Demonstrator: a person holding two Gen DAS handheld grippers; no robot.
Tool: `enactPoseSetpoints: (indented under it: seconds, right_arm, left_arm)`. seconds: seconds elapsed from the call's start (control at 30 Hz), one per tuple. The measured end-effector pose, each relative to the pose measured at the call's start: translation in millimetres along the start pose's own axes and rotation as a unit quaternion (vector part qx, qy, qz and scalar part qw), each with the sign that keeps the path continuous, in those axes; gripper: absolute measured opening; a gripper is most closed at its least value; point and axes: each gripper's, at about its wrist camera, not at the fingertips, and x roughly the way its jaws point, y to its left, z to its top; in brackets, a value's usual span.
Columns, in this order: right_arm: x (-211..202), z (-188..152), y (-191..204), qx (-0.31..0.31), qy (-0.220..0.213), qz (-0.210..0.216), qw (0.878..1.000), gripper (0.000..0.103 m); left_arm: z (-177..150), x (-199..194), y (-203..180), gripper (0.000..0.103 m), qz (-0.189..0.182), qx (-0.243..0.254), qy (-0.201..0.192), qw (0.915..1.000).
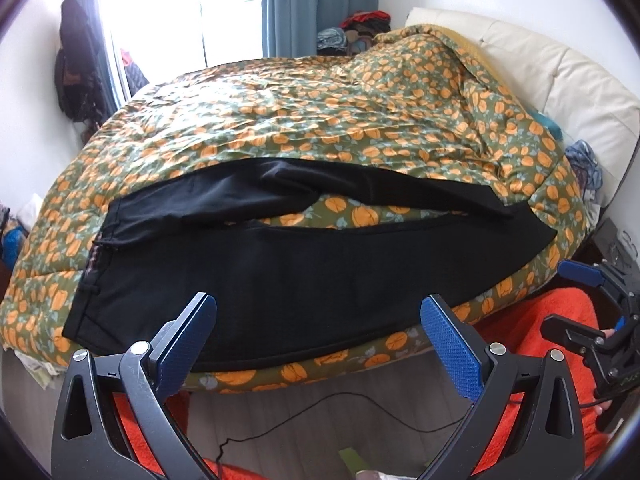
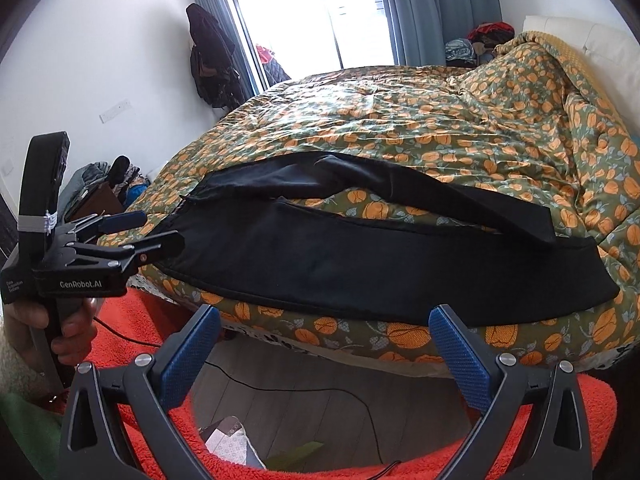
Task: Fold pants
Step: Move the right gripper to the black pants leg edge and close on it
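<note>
Black pants [image 1: 256, 272], spread legs apart on floral quilt [image 1: 320, 120]; left gripper [image 1: 318, 340] and right gripper [image 2: 324, 350] wide, empty; slack fabric may bunch if pinched unevenly.

The far leg of the black pants [image 1: 360, 184] twists over itself near the middle, so its underside is hidden. The waistband [image 1: 94, 264] shows some small detail too fine to make out. The heap of clothes [image 2: 480, 42] past the quilt [image 1: 320, 120] is half buried behind it. The right gripper [image 1: 576, 296] is cut by the left view's edge. The dark things hanging on the wall [image 2: 210, 60] are too shadowed to identify.
</note>
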Motion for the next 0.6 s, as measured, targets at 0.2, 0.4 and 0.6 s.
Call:
enactPoseSetpoints:
  seconds: [0.2,0.4,0.6]
  right_arm:
    - [43,19,-70,-0.119,0.016,-0.126,0.985,0.101]
    - [124,47,-155,-0.217,0.086,-0.206,0.95,0.067]
    - [196,66,-182,-0.301,0.131,-0.239,0.914,0.041]
  left_arm:
    - [-6,21,2,0.102,-0.008,-0.011,0.034,0.9993]
    - [-20,36,7,0.102,0.009,-0.023,0.07,0.9973]
    - [-26,51,9,0.102,0.021,-0.027,0.097,0.9947]
